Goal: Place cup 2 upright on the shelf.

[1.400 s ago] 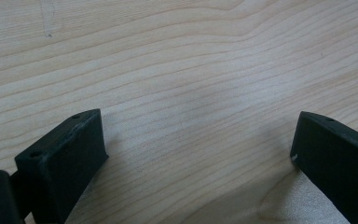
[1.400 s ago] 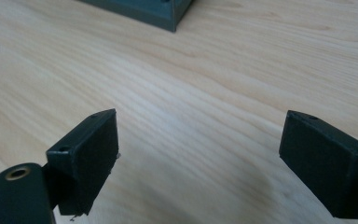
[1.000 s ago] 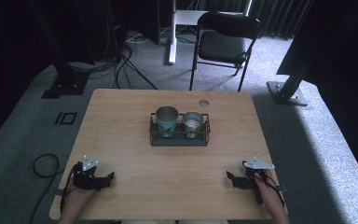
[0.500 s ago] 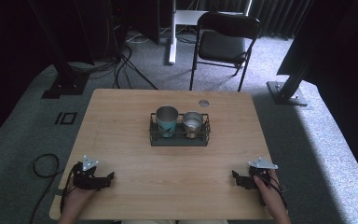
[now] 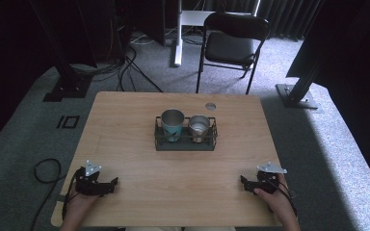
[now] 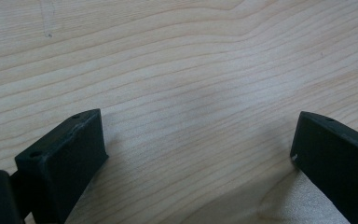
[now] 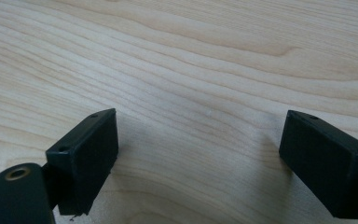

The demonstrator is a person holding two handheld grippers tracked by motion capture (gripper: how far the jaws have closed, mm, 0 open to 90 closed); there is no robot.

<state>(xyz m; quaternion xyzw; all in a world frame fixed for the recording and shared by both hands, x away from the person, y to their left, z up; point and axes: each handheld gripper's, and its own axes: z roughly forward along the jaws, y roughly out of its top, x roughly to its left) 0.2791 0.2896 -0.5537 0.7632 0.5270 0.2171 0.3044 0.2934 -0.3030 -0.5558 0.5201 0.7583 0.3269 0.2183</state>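
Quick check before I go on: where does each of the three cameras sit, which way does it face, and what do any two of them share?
High view: above the person's side, looking forward and down on the table; wire rack with two metal cups at centre, chair beyond; both hands enter from below with the left gripper and right gripper.
Left gripper view: rides the left gripper, facing down at bare wood; its two black jaws stand apart.
Right gripper view: rides the right gripper, likewise.
Shared: both gripper views show the same wood tabletop, with nothing between the jaws.
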